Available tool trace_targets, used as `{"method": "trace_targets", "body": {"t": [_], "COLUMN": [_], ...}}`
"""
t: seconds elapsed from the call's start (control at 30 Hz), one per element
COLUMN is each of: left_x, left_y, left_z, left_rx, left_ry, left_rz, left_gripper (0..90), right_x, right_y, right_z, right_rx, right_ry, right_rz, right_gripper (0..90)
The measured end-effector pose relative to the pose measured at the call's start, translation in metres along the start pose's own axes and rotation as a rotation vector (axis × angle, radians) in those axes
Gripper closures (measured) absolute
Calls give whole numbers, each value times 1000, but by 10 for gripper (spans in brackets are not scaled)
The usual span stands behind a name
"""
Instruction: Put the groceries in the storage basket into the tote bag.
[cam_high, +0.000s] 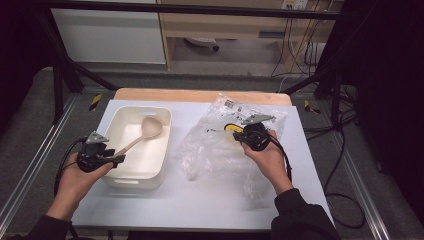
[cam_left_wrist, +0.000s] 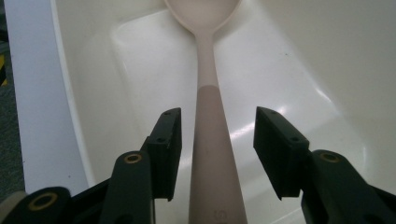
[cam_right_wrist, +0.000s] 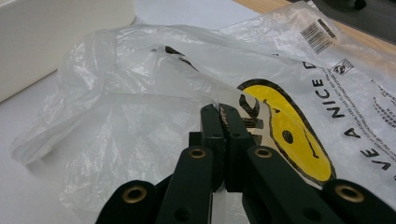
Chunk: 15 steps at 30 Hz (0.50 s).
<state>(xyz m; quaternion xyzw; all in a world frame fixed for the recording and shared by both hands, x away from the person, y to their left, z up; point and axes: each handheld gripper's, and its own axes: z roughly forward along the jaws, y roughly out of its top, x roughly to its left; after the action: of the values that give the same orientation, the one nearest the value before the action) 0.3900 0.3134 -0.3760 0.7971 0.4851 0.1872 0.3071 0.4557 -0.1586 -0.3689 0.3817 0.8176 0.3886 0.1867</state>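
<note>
A pale spoon (cam_high: 149, 128) lies slanted in the cream bin (cam_high: 165, 145), its bowl at the far end and its handle reaching the near left corner. In the left gripper view the spoon's handle (cam_left_wrist: 212, 140) runs up between my two jaws, with a gap showing on each side. My left gripper (cam_high: 120, 159) (cam_left_wrist: 217, 116) is open around it without touching. A clear plastic bag (cam_high: 215, 150) (cam_right_wrist: 140, 93) with a yellow smiley print lies crumpled to the right of the bin. My right gripper (cam_high: 239, 136) (cam_right_wrist: 220, 109) is shut on a raised fold of the bag's film.
The bin wall (cam_left_wrist: 70, 93) curves close around my left jaws. A white mat (cam_high: 200, 200) covers the table, and a wooden edge (cam_high: 200, 95) shows at the back. Dark frame bars and cables stand beyond the table's sides.
</note>
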Motion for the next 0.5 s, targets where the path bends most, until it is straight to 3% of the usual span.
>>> {"method": "trace_targets", "body": {"t": [0.5], "left_x": [2], "left_y": [2], "left_z": [4], "left_rx": [44], "left_ry": [-18], "left_rz": [5], "left_gripper": [653], "right_x": [1], "right_y": [-1], "right_z": [2], "right_rx": [6], "right_ry": [5], "right_rz": [-4], "right_gripper": [900]}}
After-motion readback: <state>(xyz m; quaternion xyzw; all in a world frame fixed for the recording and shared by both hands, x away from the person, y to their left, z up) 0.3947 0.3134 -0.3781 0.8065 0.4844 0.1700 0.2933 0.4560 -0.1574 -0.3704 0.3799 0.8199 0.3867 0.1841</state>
